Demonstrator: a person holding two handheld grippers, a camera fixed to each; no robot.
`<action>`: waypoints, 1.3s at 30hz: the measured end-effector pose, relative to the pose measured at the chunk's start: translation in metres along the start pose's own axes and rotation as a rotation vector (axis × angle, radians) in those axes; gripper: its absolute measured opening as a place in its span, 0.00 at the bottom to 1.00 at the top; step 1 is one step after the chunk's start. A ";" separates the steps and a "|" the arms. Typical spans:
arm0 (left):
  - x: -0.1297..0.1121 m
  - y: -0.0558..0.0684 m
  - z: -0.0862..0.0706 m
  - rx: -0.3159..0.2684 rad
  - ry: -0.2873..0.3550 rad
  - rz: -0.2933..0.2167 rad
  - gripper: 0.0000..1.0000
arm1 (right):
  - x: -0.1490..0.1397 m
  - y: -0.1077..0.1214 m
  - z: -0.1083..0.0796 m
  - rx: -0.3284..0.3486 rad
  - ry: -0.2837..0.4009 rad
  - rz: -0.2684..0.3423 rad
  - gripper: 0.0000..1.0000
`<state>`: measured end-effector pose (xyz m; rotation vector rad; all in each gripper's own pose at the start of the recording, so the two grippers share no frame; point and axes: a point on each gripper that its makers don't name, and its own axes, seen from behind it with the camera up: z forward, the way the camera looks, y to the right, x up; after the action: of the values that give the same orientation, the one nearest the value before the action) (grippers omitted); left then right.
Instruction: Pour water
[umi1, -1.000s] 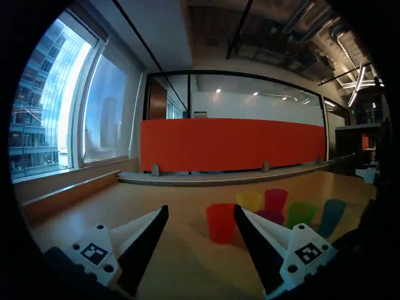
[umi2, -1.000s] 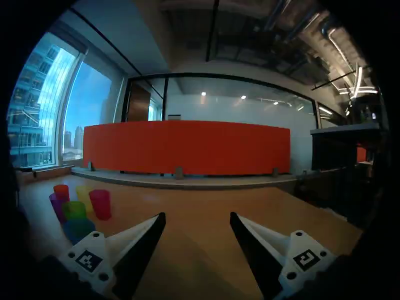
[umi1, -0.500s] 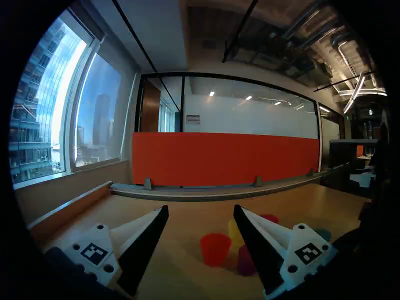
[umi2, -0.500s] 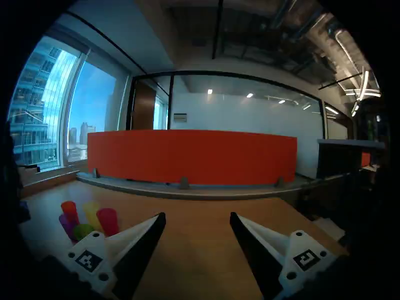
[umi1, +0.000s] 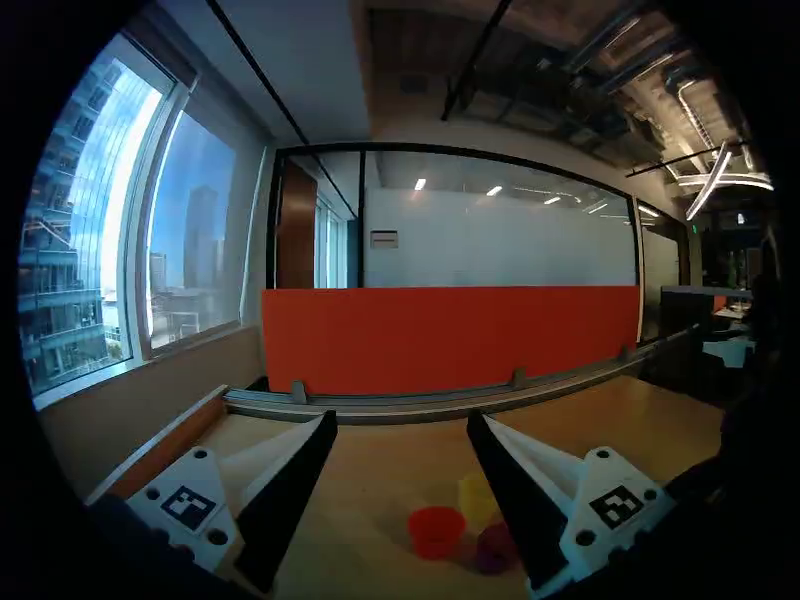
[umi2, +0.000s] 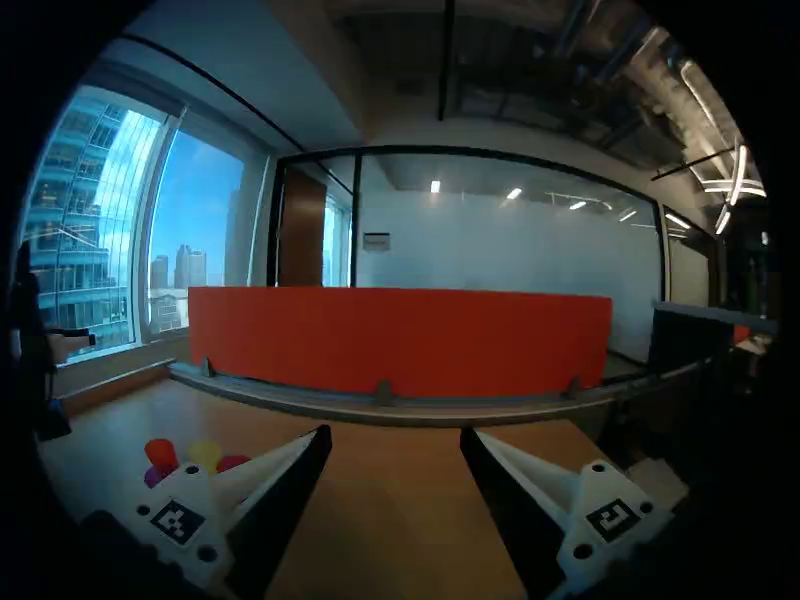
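Coloured plastic cups stand in a cluster on the wooden table. In the left gripper view an orange-red cup (umi1: 436, 530), a yellow cup (umi1: 477, 498) and a purple cup (umi1: 494, 547) sit low between the fingers of my left gripper (umi1: 401, 430), which is open and holds nothing. The right gripper view has the cluster at lower left: a red cup (umi2: 160, 455), a yellow cup (umi2: 204, 455) and a pink cup (umi2: 232, 463), partly hidden behind the left finger. My right gripper (umi2: 395, 440) is open and empty above the table.
The wooden table (umi2: 400, 510) ends at an orange partition panel (umi1: 450, 335) with a grey rail at its foot. Large windows (umi1: 90, 260) run along the left. A dark counter and desks (umi2: 700, 345) stand at the right. At the far left edge is the other gripper (umi2: 40, 350).
Both views have tilted upward and drawn back: the cups sank toward the bottom of each view, and the green and blue cups dropped out of sight. Both grippers stayed open.
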<state>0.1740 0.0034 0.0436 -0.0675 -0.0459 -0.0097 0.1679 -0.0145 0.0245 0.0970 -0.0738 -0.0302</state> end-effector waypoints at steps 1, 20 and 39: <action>0.005 0.001 0.000 -0.008 -0.002 -0.002 0.97 | 0.004 0.000 0.000 0.001 0.000 -0.002 0.99; 0.032 0.026 -0.002 -0.168 -0.013 0.032 0.97 | 0.031 -0.034 -0.008 0.177 0.007 -0.007 0.99; 0.045 0.092 -0.018 -0.516 -0.027 0.016 0.97 | 0.049 -0.101 -0.029 0.486 0.002 -0.048 0.99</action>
<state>0.2204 0.0935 0.0215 -0.5837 -0.0687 -0.0041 0.2164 -0.1140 -0.0106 0.5850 -0.0759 -0.0595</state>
